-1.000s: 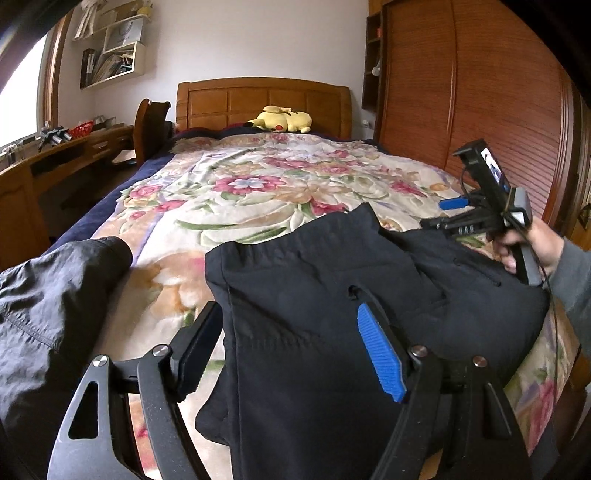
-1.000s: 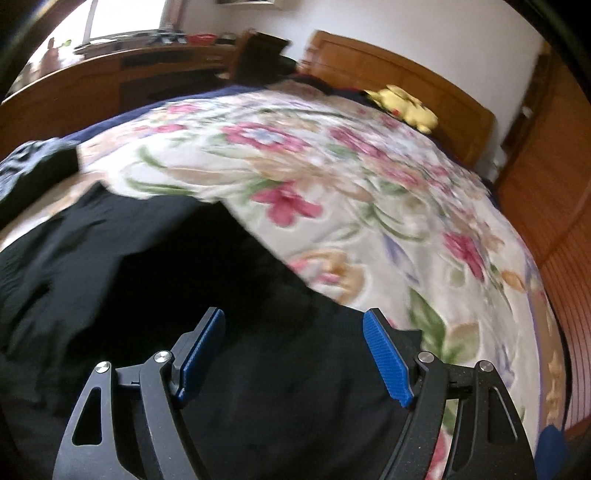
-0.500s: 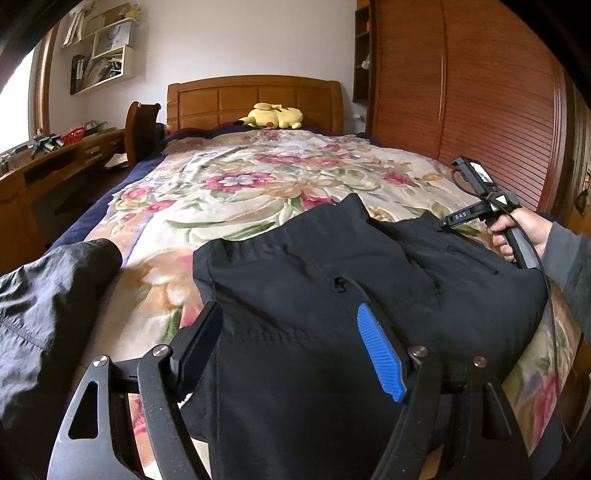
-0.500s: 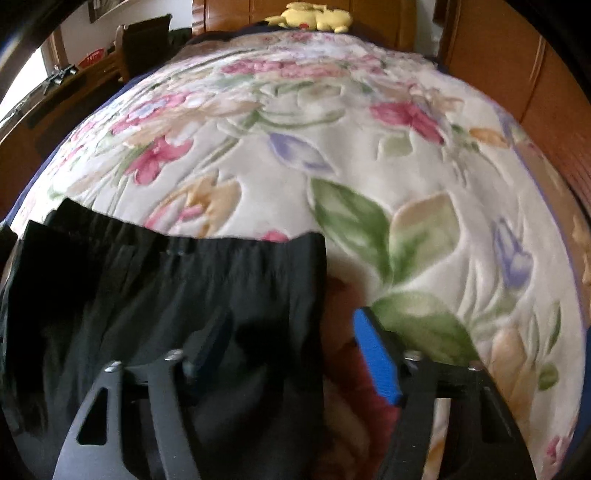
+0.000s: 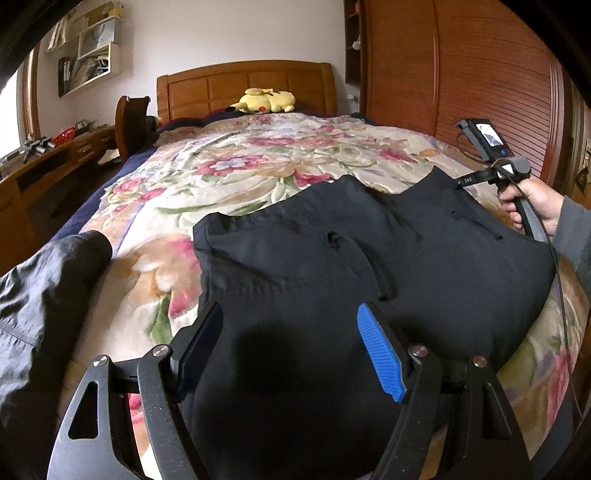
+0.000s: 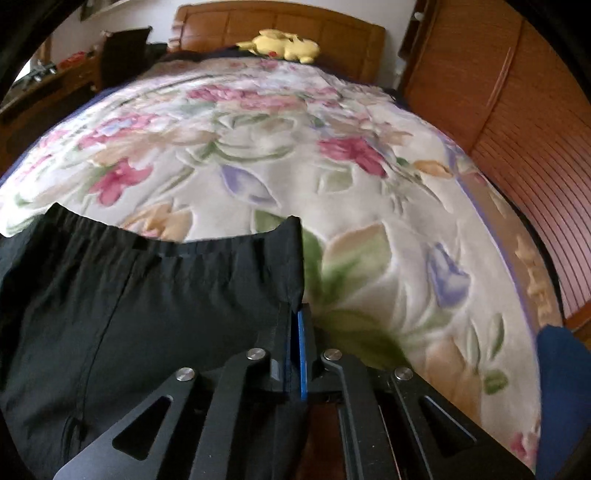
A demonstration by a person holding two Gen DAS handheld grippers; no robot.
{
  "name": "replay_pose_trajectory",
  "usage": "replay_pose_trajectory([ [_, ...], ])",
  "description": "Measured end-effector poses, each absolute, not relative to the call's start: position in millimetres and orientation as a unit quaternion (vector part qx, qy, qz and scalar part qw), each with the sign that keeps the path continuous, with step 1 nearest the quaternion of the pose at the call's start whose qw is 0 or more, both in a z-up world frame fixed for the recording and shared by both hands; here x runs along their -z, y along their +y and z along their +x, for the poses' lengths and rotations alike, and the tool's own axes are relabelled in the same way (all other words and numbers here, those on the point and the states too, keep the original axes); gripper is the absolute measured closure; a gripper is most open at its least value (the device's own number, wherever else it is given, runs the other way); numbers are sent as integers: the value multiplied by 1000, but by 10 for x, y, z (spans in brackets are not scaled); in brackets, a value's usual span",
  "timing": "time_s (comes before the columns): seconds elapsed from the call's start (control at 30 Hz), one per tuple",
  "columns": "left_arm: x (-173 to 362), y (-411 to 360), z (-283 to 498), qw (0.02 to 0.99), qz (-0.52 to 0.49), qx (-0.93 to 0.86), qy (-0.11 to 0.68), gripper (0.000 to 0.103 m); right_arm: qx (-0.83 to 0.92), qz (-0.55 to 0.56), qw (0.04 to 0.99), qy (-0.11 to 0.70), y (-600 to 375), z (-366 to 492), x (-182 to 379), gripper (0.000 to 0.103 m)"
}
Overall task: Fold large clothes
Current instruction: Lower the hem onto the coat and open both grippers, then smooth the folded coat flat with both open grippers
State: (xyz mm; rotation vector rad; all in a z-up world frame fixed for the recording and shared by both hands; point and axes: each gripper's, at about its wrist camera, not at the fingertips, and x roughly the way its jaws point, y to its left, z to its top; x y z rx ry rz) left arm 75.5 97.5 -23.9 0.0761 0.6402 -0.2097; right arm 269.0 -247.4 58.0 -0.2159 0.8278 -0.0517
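Left wrist view: a pair of black trousers [image 5: 332, 266] lay spread on the floral bedspread [image 5: 236, 173], waistband toward the wooden headboard [image 5: 245, 86], nearer the foot of the bed than the yellow plush toy [image 5: 266, 100] that rested against that headboard. The left gripper [image 5: 291, 339] hovered over the near part of the trousers with its jaws spread wide and nothing between the pads; whether they touched the cloth could not be told. A second dark garment [image 5: 40, 295] lay apart from the trousers, on the side away from the wardrobe. On the wardrobe side, a hand [image 5: 532, 199] held the right gripper [image 5: 460, 181] at the waistband corner farthest from the left gripper. Right wrist view: the right gripper [image 6: 295, 321] had its jaws pressed together, having just closed, and the outer edge of the trousers [image 6: 147, 295], just below the waistband corner, appeared to be pinched between the pads, though the closed fingers hid how much cloth was caught. The bedspread [image 6: 369, 221] lay bare beyond that corner, toward the headboard [image 6: 280, 22]. Progress, as judged: the trousers lay open and flat, with no fold visible, so the work stood at its start. One corner was secured; the left side remained to be gripped, and all folds were still to be made. The second garment looked untouched.
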Motion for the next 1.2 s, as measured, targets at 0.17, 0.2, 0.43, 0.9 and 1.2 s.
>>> replay_pose_trajectory([
  [0.17, 226, 981, 725, 943, 39, 105, 312, 27, 20, -127, 914, 384, -2317, 2508, -692, 62],
  [0.2, 221, 988, 717, 944, 37, 106, 312, 27, 6, -123, 918, 377, -2282, 2444, -730, 52],
  [0.43, 186, 1037, 685, 946, 31, 104, 307, 27, -86, -138, 928, 335, -1719, 1671, -826, 39],
  [0.9, 196, 1085, 648, 947, 27, 99, 306, 27, -207, -152, 912, 320, -1101, 562, -407, 39],
  [1.2, 282, 1058, 524, 943, 34, 101, 315, 27, -195, -146, 907, 344, -932, 466, -169, 39],
])
